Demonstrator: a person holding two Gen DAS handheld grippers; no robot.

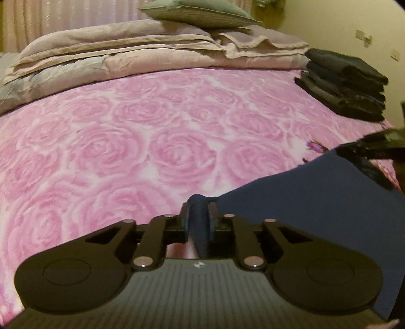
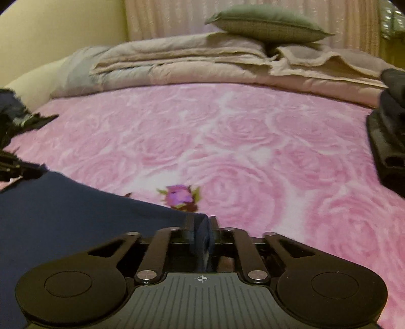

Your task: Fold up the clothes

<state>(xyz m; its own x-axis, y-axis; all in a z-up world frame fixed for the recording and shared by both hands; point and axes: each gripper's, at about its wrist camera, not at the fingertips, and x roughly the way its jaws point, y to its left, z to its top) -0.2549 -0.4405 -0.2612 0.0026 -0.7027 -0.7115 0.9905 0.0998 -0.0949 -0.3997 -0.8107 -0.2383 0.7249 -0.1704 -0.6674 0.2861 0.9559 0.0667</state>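
Observation:
A navy blue garment (image 1: 316, 200) is stretched between my two grippers above the pink rose-print bedspread (image 1: 126, 141). My left gripper (image 1: 198, 215) is shut on one bunched corner of it; the cloth spreads to the right. My right gripper (image 2: 202, 232) is shut on the other corner, with the garment (image 2: 63, 217) spreading to the left. The right gripper also shows at the right edge of the left wrist view (image 1: 374, 149), and the left gripper shows at the left edge of the right wrist view (image 2: 15, 167).
A stack of folded dark clothes (image 1: 346, 86) lies at the bed's right side, also in the right wrist view (image 2: 389, 126). Folded beige quilts (image 1: 141, 50) and a green pillow (image 1: 200, 12) lie at the bed's far end. A dark garment (image 2: 20, 114) lies at left.

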